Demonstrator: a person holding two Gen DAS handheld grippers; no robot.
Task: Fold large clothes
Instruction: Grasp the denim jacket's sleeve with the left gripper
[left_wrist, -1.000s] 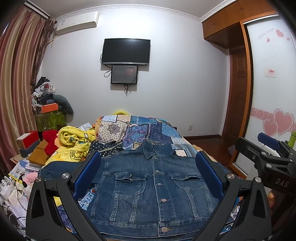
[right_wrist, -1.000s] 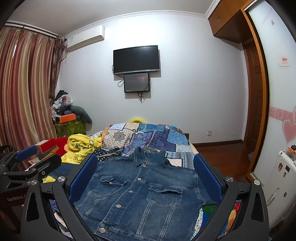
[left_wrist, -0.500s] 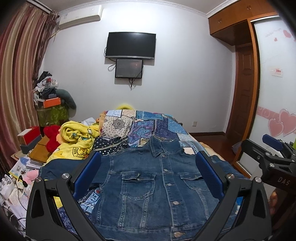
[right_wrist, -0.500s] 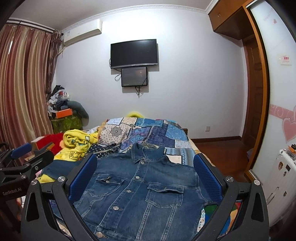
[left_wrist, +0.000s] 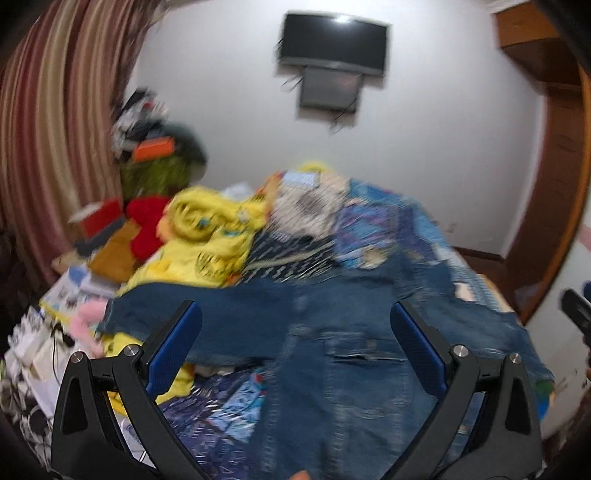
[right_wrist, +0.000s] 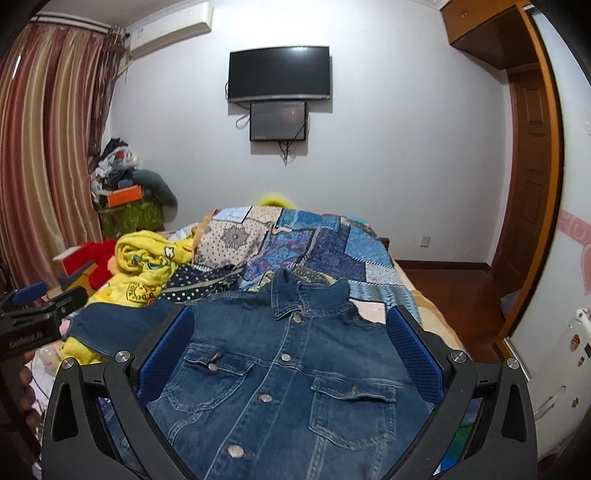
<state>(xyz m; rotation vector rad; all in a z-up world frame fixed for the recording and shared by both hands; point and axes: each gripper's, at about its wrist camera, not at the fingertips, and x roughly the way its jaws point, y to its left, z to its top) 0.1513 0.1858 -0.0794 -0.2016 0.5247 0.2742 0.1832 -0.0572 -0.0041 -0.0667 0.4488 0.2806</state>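
A blue denim jacket (right_wrist: 280, 373) lies flat and face up on the bed, buttoned, collar toward the far wall, one sleeve stretched out to the left (right_wrist: 122, 325). The left wrist view is blurred and shows that jacket (left_wrist: 343, 354) with the sleeve (left_wrist: 207, 317) running leftward. My left gripper (left_wrist: 295, 332) hovers open above the sleeve and chest, holding nothing. My right gripper (right_wrist: 290, 332) hovers open above the chest, also with nothing in it. The left gripper's body (right_wrist: 33, 317) shows at the left edge of the right wrist view.
A patchwork quilt (right_wrist: 317, 247) covers the bed. A yellow garment (right_wrist: 147, 269) and a red plush (right_wrist: 99, 258) lie at the left. Clutter and papers (left_wrist: 55, 325) sit beside the bed's left edge. A wooden door (right_wrist: 528, 206) and white radiator (right_wrist: 554, 369) stand on the right.
The left gripper has swung fast to the left and tilted down, so its view now centres on the jacket's left sleeve. The right gripper has barely moved.
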